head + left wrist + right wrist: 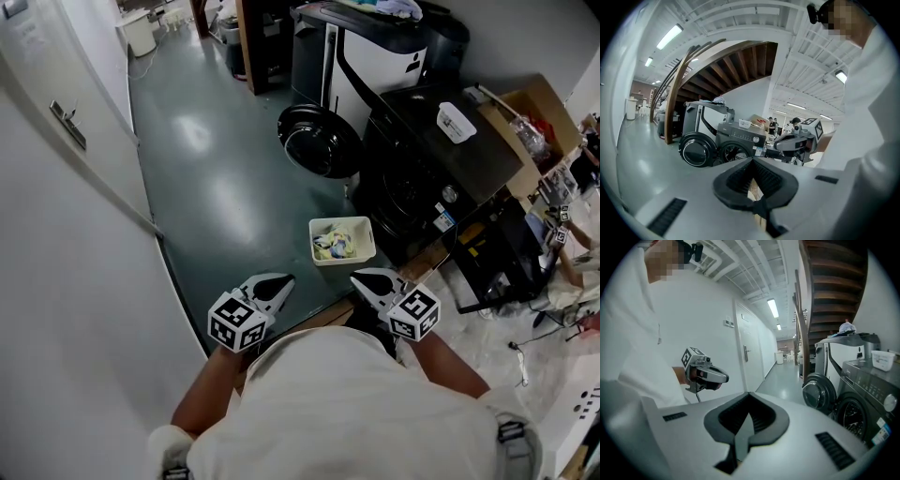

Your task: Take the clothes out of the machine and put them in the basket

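Note:
A dark front-loading washing machine (pixel 422 178) stands at the right with its round door (pixel 319 141) swung open toward the floor space. In front of it a white basket (pixel 315 246) sits on the floor with light-coloured clothes (pixel 336 242) inside. Both grippers are held close to the person's chest, short of the basket. My left gripper (pixel 277 281) is shut and holds nothing. My right gripper (pixel 361 278) is also shut and empty. The left gripper view shows the machine (pixel 740 140), its door (pixel 696 151) and the right gripper (pixel 780 144). The drum's inside is not visible.
A white wall with a door (pixel 66 122) runs along the left. A small white tub (pixel 457 122) rests on the machine's top. A tall black-and-white appliance (pixel 366 56) stands behind it, with a cardboard box (pixel 534 112) and cluttered gear at the right. Grey-green floor (pixel 216 169) stretches ahead.

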A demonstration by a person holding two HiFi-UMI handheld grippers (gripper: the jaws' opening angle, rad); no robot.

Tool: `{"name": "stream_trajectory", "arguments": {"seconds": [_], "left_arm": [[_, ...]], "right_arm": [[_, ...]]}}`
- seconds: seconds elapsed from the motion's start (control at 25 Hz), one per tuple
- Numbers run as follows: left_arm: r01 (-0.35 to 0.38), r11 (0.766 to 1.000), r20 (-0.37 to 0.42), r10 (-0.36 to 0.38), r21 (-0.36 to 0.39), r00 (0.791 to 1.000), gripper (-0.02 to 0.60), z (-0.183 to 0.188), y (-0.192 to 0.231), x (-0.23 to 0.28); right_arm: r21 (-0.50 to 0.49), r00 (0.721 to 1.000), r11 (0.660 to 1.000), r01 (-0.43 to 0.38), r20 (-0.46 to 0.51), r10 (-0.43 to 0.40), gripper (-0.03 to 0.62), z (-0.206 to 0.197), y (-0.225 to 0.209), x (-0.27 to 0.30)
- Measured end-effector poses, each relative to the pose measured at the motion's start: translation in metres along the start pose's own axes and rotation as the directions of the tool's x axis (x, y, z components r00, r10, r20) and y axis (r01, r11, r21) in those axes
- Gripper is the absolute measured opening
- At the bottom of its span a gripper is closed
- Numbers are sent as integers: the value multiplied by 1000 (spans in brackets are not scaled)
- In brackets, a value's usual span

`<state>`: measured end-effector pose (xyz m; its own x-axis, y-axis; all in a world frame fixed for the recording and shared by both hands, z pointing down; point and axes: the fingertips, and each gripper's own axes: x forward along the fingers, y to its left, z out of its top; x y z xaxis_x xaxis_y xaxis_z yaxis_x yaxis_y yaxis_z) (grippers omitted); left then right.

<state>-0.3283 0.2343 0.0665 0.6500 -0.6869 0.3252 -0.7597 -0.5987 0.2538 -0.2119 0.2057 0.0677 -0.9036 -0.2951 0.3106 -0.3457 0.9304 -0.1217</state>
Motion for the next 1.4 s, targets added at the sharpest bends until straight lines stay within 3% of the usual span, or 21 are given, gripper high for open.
{"name": "stream_trajectory", "arguments": {"seconds": [0.32, 0.8, 1.4], "left_arm": [[-12, 1000, -16, 12, -18, 1000, -2, -8, 2, -9], [35, 999, -38, -35, -17, 999, -2, -13, -3, 7], [17, 999, -61, -19, -31, 998, -2, -14, 13, 27]], "right_arm": [[9, 1000, 1000, 1, 21, -1, 3, 0, 4, 4], [35, 1000, 999, 24, 9, -24, 3, -13, 11, 3], [20, 1000, 999, 27, 10, -27, 3, -7, -15, 9]]}}
